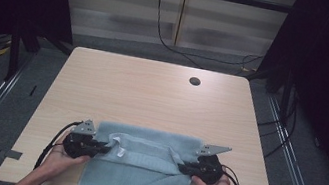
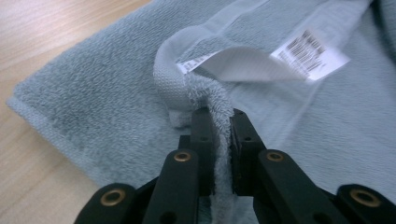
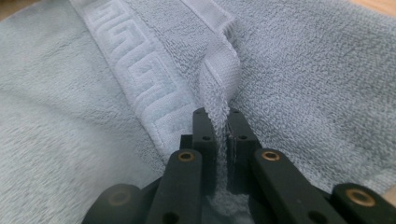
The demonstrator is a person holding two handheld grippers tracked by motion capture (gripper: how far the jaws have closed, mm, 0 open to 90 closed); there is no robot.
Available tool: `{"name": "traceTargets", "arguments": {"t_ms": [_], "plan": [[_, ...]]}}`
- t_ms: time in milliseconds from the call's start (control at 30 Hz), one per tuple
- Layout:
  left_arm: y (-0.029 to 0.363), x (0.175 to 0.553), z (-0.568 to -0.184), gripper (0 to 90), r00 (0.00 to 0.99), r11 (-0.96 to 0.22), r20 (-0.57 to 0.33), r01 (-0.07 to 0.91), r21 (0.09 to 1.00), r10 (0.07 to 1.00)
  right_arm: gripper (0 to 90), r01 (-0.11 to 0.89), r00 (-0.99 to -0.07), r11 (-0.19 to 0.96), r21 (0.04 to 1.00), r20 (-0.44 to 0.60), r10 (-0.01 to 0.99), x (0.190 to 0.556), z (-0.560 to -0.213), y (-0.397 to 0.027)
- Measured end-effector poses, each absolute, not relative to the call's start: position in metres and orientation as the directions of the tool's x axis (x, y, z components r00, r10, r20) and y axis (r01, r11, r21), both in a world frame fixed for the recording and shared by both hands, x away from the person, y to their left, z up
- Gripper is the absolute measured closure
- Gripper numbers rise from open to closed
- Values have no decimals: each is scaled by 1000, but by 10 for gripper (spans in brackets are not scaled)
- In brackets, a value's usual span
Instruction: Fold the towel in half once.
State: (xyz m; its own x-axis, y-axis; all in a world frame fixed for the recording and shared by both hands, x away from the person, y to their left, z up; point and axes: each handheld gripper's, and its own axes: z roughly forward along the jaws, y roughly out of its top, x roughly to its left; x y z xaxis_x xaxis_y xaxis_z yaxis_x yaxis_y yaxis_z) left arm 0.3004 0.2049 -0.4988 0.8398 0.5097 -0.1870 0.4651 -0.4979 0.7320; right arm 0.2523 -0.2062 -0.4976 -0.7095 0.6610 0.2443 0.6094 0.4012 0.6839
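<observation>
A pale blue towel (image 1: 139,169) lies at the near edge of the desk (image 1: 152,95), midway between its two near corners, with its near part hanging over that edge. Its far part is folded back on itself, so a doubled band runs across it from side to side.

The left gripper (image 1: 103,148) lies at the towel's left side with its jaws clamped on a raised fold of the towel's edge; in the left gripper view (image 2: 219,123) the terry cloth is pinched between the two black jaws, and a white care label with a barcode (image 2: 309,55) lies on the cloth just beyond the fold. The right gripper (image 1: 182,167) lies at the towel's right side, its jaws likewise closed on a lifted strip of hem (image 3: 219,122); beside that strip runs a woven key-pattern border (image 3: 135,70).

A hand (image 1: 57,162) holds each gripper from the near edge. The far half of the desk is bare wood with a round cable hole (image 1: 194,81) near the far right corner. Nothing stands between the grippers except the towel itself.
</observation>
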Motion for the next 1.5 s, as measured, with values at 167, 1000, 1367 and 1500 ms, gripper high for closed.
{"name": "traceTargets", "arguments": {"t_ms": [167,1000,1367,1500], "plan": [[201,340,-502,827,803,-468,-174,492,734,571,850,622,-671,371,689,226,706,289,-499,-210],[187,457,-508,826,647,-332,-166,575,748,744,849,677,-512,257,690,191,838,420,-502,-201],[195,447,-483,832,652,-207,-284,569,796,703,850,637,-525,197,745,233,819,400,-487,-222],[201,434,-447,834,691,-187,-252,493,849,677,849,578,-542,153,801,237,806,395,-458,-230]]}}
